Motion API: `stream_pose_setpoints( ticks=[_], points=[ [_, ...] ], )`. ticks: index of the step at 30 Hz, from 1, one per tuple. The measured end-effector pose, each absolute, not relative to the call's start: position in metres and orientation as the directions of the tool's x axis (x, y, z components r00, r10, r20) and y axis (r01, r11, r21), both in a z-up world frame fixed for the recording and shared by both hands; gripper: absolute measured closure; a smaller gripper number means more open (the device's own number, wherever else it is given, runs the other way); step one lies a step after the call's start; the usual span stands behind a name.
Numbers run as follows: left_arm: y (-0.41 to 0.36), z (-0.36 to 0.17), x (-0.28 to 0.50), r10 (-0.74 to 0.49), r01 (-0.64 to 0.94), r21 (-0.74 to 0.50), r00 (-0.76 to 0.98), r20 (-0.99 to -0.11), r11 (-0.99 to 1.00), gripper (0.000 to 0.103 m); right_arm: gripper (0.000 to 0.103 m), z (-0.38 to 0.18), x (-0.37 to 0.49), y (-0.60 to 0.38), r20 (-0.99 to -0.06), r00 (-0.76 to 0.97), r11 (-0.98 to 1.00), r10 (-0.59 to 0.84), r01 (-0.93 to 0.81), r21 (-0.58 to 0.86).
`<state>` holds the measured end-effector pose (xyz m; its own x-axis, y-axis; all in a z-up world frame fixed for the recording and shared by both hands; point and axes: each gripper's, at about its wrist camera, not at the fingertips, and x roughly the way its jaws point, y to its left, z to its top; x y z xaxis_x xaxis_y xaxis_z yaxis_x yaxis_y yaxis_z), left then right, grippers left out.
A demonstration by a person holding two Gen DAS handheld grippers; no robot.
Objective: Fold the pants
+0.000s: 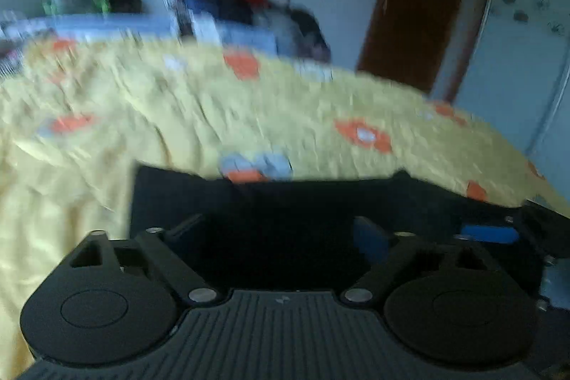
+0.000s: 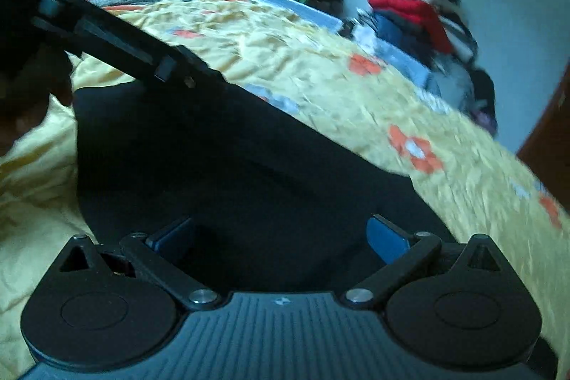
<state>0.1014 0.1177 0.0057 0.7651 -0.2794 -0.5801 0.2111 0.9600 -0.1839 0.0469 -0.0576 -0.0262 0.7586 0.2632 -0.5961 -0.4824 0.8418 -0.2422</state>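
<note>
Pants (image 1: pixel 285 202), dark and flat on the yellow bedspread (image 1: pixel 213 102), lie just ahead of and beneath the left gripper (image 1: pixel 281 237); its jaws are spread, no cloth between them, and the garment's long axis seems to run crosswise to the fingers. From the right wrist, the pants (image 2: pixel 213 159) stretch ahead and leftward under the right gripper (image 2: pixel 281 237), also spread and empty. Both seem equally near.

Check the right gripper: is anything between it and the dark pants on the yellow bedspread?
Nothing visible. The right gripper hangs open directly over the dark pants; the left gripper sits off at the cloth's far edge.
</note>
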Motion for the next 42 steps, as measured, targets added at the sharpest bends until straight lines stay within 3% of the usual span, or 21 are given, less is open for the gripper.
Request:
stream_pose_setpoints(
  ticks=[4, 6, 7, 8, 10, 12, 14, 17, 21, 25, 28, 29, 32, 34, 36, 39, 42],
  points=[
    [0.113, -0.015, 0.14, -0.193, 0.163, -0.105, 0.775, -0.602, 0.981, 0.021, 0.0, -0.027, 0.051, -0.071, -0.614, 0.742, 0.878, 0.268, -0.45, -0.16],
    [0.113, -0.017, 0.149, -0.124, 0.124, -0.043, 0.775, -0.62, 0.991, 0.036, 0.0, -0.024, 0.049, -0.072, -0.603, 0.751, 0.887, 0.268, -0.437, -0.15],
    [0.115, -0.012, 0.146, -0.118, 0.109, -0.052, 0.779, -0.615, 0.993, 0.037, 0.0, -0.022, 0.047, -0.071, -0.591, 0.759, 0.885, 0.273, -0.439, -0.155],
    [0.121, -0.004, 0.141, -0.126, 0.099, -0.078, 0.795, -0.594, 0.992, 0.036, 0.0, -0.018, 0.043, -0.068, -0.575, 0.767, 0.879, 0.284, -0.448, -0.163],
    [0.141, 0.013, 0.123, -0.099, 0.044, -0.115, 0.838, -0.536, 0.992, 0.018, 0.0, -0.012, 0.035, -0.059, -0.543, 0.773, 0.852, 0.328, -0.491, -0.184],
    [0.161, 0.024, 0.103, -0.019, -0.058, -0.14, 0.867, -0.498, 0.988, 0.007, 0.0, -0.009, 0.028, -0.043, -0.532, 0.759, 0.81, 0.376, -0.548, -0.21],
    [0.183, 0.026, 0.083, 0.032, -0.15, -0.196, 0.864, -0.503, 0.969, 0.007, 0.0, -0.01, 0.019, -0.023, -0.522, 0.743, 0.752, 0.418, -0.606, -0.259],
    [0.211, 0.024, 0.052, 0.031, -0.227, -0.302, 0.842, -0.538, 0.926, 0.007, 0.0, -0.018, 0.006, 0.011, -0.518, 0.729, 0.644, 0.448, -0.665, -0.379],
    [0.229, 0.02, 0.018, 0.015, -0.246, -0.351, 0.835, -0.549, 0.904, 0.007, 0.0, -0.034, -0.008, 0.049, -0.488, 0.756, 0.499, 0.435, -0.654, -0.568],
    [0.245, 0.01, 0.012, -0.117, -0.214, -0.488, 0.818, -0.563, 0.846, 0.007, 0.0, -0.055, -0.01, 0.072, -0.431, 0.822, 0.39, 0.373, -0.56, -0.731],
    [0.249, 0.001, 0.015, -0.212, -0.193, -0.571, 0.797, -0.566, 0.798, 0.007, 0.001, -0.059, -0.007, 0.077, -0.401, 0.844, 0.381, 0.356, -0.523, -0.762],
    [0.248, -0.001, 0.016, -0.249, -0.18, -0.599, 0.789, -0.561, 0.781, 0.007, 0.003, -0.059, -0.006, 0.077, -0.402, 0.845, 0.378, 0.352, -0.522, -0.765],
    [0.241, -0.011, 0.018, -0.373, -0.126, -0.68, 0.757, -0.536, 0.722, 0.007, 0.025, -0.064, -0.001, 0.081, -0.393, 0.855, 0.36, 0.337, -0.503, -0.786],
    [0.235, -0.021, 0.023, -0.437, -0.113, -0.729, 0.735, -0.519, 0.675, 0.007, 0.06, -0.067, 0.002, 0.084, -0.419, 0.839, 0.336, 0.349, -0.529, -0.779],
    [0.231, -0.028, 0.025, -0.456, -0.116, -0.757, 0.736, -0.5, 0.643, 0.006, 0.076, -0.072, 0.001, 0.084, -0.433, 0.823, 0.312, 0.367, -0.548, -0.776],
    [0.229, -0.032, 0.031, -0.472, -0.116, -0.784, 0.74, -0.478, 0.61, 0.004, 0.082, -0.072, 0.0, 0.082, -0.437, 0.811, 0.332, 0.389, -0.565, -0.755],
    [0.227, -0.031, 0.041, -0.48, -0.122, -0.805, 0.747, -0.46, 0.581, 0.002, 0.082, -0.054, 0.012, 0.071, -0.469, 0.774, 0.44, 0.426, -0.629, -0.64]
  ],
)
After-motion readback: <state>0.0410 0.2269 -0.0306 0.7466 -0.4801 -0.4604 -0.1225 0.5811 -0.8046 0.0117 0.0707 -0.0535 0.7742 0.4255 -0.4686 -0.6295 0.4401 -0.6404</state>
